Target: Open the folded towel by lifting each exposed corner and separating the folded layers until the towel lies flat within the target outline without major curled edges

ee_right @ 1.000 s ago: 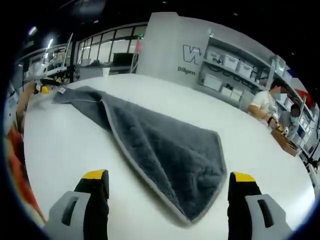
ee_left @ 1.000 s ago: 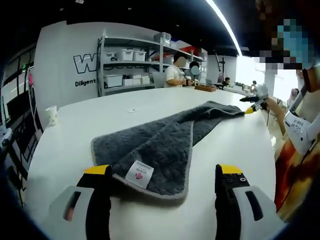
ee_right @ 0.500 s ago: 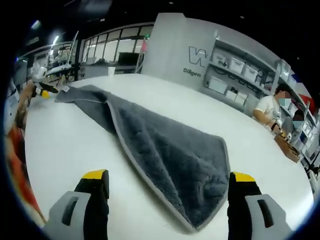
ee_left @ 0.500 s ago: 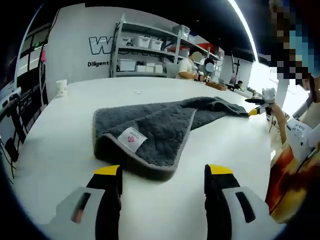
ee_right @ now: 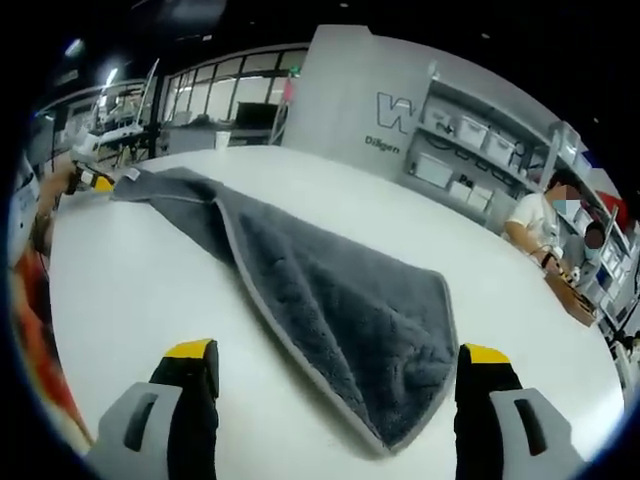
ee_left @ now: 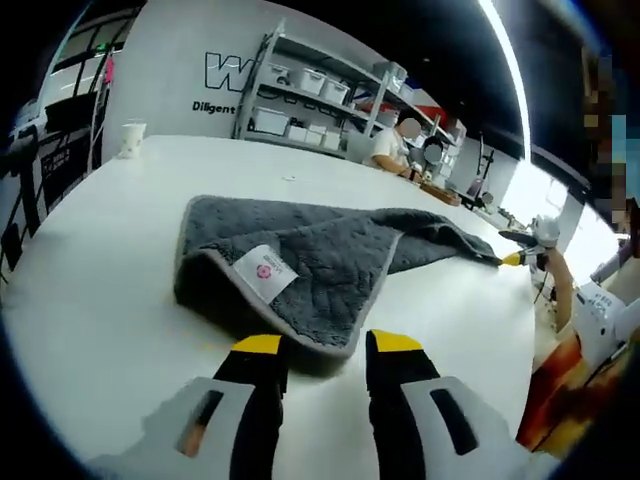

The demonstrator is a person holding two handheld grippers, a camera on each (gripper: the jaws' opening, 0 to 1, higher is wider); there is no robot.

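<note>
A grey towel (ee_left: 320, 255) lies folded on the white table (ee_left: 90, 300), the left gripper (ee_left: 322, 345) nearly closed at its near hem, the right gripper (ee_right: 338, 355) spread wide before its corner

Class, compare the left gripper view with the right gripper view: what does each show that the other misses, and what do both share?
Left gripper view: a white label on the towel's near folded corner, and a paper cup far back. Right gripper view: the towel's other end, a plain grey-edged corner without a label, and windows behind. Both: the grey towel, the white table, the shelves with bins.
</note>
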